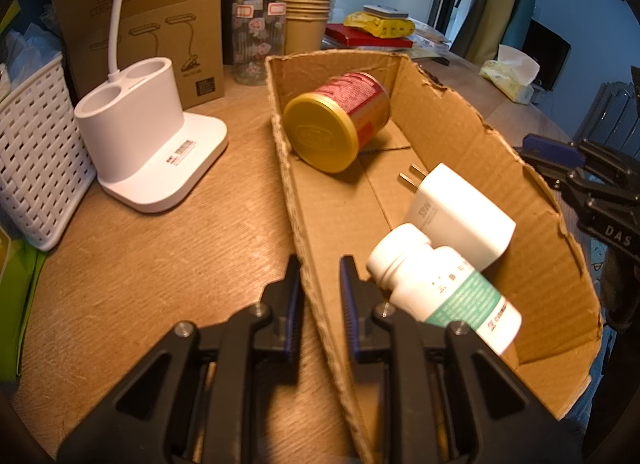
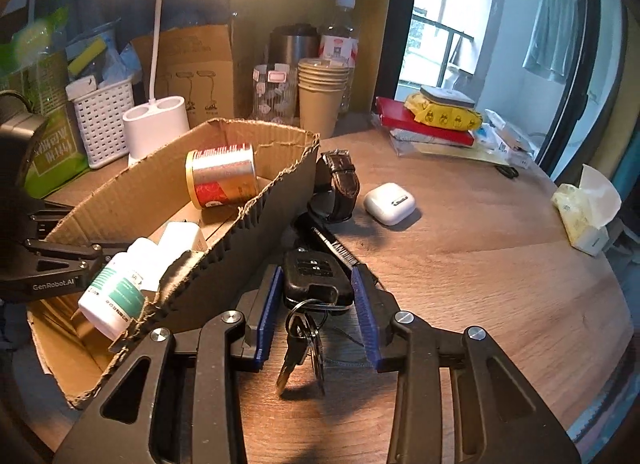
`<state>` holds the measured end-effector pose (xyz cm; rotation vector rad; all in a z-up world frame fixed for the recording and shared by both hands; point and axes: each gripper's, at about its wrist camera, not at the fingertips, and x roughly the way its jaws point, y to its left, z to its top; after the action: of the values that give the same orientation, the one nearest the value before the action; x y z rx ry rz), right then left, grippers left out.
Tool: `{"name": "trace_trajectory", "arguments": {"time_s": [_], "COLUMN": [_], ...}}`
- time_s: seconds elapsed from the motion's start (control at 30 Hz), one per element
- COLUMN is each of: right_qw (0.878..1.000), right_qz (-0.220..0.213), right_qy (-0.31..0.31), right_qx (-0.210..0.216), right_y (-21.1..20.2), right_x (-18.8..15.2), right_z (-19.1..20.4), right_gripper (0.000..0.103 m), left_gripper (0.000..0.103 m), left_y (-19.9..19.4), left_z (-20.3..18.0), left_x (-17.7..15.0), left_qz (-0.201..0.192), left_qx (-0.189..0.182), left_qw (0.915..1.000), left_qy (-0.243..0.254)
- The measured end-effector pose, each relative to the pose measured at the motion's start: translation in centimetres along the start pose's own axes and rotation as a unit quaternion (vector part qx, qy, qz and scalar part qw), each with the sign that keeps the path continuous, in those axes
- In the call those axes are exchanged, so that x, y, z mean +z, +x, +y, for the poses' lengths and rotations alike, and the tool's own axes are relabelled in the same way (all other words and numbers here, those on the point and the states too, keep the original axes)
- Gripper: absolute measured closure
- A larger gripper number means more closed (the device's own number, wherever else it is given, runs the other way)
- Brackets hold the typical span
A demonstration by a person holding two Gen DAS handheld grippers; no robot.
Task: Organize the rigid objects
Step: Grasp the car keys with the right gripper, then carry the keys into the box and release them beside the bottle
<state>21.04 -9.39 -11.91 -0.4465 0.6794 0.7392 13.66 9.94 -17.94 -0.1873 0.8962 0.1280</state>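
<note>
Currently: corrugated cardboard box, torn ragged rim, open top, sits on the wood-grain desk. Inside it: a round tin can on its side, gold lid, red printed wrap; a smooth white plug adapter, two flat prongs; a white plastic pill bottle with a green label, lying down and touching the adapter.

Left tongs: black frame, ribbed blue pads, straddling the box's near wall — one finger outside, one inside. Narrow gap, and I cannot tell whether the pads actually pinch the cardboard.

Right tongs: partly open, pads either side of a black car key fob. Pads look close to the fob, but contact is not clear. Metal keys hang off its ring; whether they rest on the desk is not clear.

Just beside the box on the desk: a dark leather-strap watch, its face hidden behind the box wall; a black pen, partly covered by the fob; a glossy white rounded earbud case.

Behind the box: a white lamp base with two round wells, a white woven-pattern plastic basket cut off at the frame edge, and stacked paper cups.
</note>
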Motion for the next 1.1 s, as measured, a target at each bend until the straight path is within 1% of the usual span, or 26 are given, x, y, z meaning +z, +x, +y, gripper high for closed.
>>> {"name": "trace_trajectory", "arguments": {"time_s": [0.33,0.9,1.1], "right_qw": [1.000,0.996,0.994], "right_qz": [-0.023,-0.066,-0.078], "right_qy": [-0.004,-0.051,-0.066], "right_qx": [-0.011,-0.023,-0.028], "right_y": [-2.0,-5.6,-6.3], "right_x": [1.4,5.3,6.5], "right_z": [0.0,1.6,2.3], "right_gripper": [0.066,0.066,0.066], "left_gripper": [0.083,0.082,0.082], "left_y": [0.0,0.0,0.0], "left_z": [0.0,0.0,0.0], "left_x": [0.0,0.0,0.0], "left_qz": [0.000,0.000,-0.001], "left_qx": [-0.002,-0.002,-0.002], "left_qw": [1.0000,1.0000,1.0000], "left_qy": [0.000,0.000,0.000]}}
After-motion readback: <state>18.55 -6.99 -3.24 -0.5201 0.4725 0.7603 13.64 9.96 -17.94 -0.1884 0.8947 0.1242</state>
